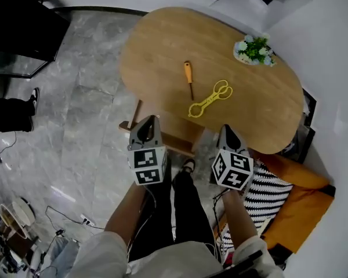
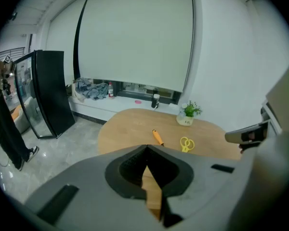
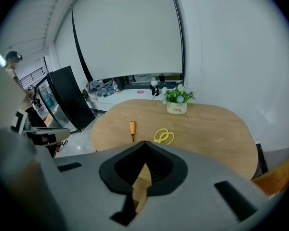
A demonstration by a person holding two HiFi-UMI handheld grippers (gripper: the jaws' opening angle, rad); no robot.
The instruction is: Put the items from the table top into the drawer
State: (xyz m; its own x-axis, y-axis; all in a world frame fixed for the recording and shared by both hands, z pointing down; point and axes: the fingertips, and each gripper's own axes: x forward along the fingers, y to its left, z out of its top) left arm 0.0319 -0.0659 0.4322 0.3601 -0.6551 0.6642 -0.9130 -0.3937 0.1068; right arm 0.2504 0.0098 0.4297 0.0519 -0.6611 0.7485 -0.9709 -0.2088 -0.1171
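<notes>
- Wood-topped and oval, the table [image 1: 162, 45] carries three things, all of them lying or standing in the open on its top.
- We see an orange-handled screwdriver [image 1: 188, 77] near the middle of the table, its handle toward the far edge and its metal shaft toward the near edge.
- Just beside it on the right, not touching it, lie the yellow scissors [image 1: 209, 101], set slantwise with the finger loops toward the far right edge.
- A small potted plant [image 1: 254, 50] stands close to the far edge at the table's right end, well apart from both tools.
- Below the near edge a wooden piece [image 1: 168, 133] juts out; we take it for the drawer but cannot make out its inside.
- Our left gripper [image 1: 150, 119] hangs off the near edge, short of the table top; its jaws are closed tip to tip with nothing between them.
- Our right gripper [image 1: 227, 130] hangs beside it, likewise off the near edge, jaws pressed together and empty.
- At the right, beyond the table's end, an orange cushion [image 1: 298, 198] sits under a black-and-white striped cloth [image 1: 268, 193].
</notes>
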